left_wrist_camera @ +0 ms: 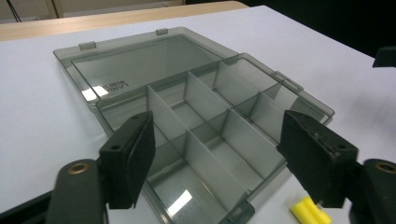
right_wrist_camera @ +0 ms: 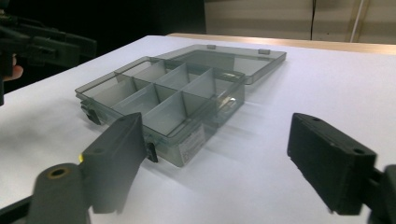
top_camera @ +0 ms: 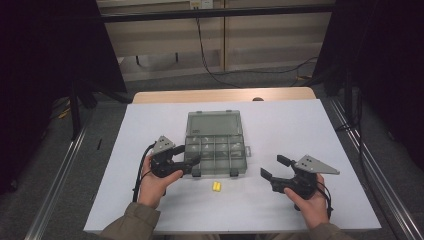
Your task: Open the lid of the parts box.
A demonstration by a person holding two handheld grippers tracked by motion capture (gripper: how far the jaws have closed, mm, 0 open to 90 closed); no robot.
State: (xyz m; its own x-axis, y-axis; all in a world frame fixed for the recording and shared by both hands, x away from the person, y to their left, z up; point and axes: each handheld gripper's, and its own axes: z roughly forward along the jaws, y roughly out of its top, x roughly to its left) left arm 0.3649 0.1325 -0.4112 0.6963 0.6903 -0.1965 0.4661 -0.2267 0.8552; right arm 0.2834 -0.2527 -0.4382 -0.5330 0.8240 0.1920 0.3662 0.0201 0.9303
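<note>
The yellow piece (top_camera: 216,186) lies on the white table (top_camera: 150,130) just in front of the open organizer box (top_camera: 216,155), its long axis running across between the two hands. It sits just off the right jaw of the left gripper (top_camera: 192,165) (the nearer tool), well apart from the right gripper (top_camera: 272,167). Both grippers stand wide and hold nothing, so the left looks better placed to take it.

occlusion | yellow piece (left_wrist_camera: 311,211) cut off by bottom edge (partly behind gripper pad) | lid lettering (left_wrist_camera: 113,86) unreadable
</note>
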